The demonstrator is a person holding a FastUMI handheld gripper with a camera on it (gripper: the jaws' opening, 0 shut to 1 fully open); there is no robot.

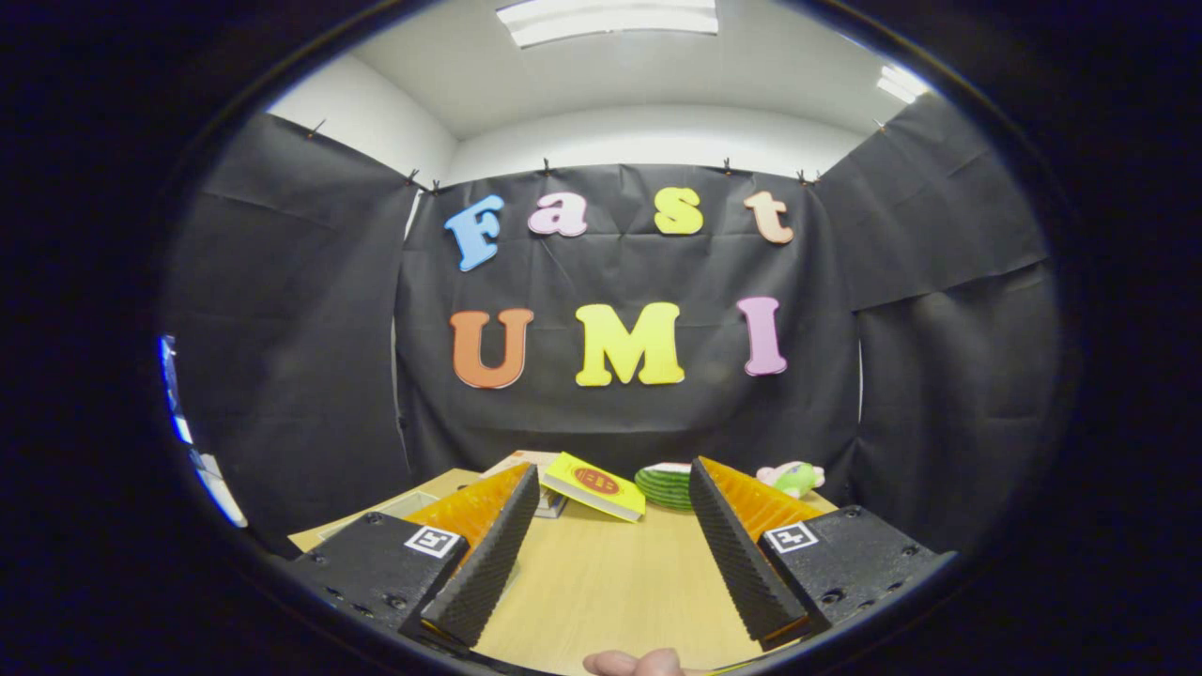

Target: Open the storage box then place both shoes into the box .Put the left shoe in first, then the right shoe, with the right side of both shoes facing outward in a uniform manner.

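While jaws gape, gripper (615,479) hovers above table (601,582)

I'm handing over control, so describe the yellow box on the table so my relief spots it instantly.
On the wooden table, look beyond the open gripper toward the black back wall. The yellow box lies tilted there, left of the green striped item; it alone has a red round mark on top.

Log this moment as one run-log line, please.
tongs: open, empty, above table | ahead: yellow book, green plates, plush toy | task: unstarted
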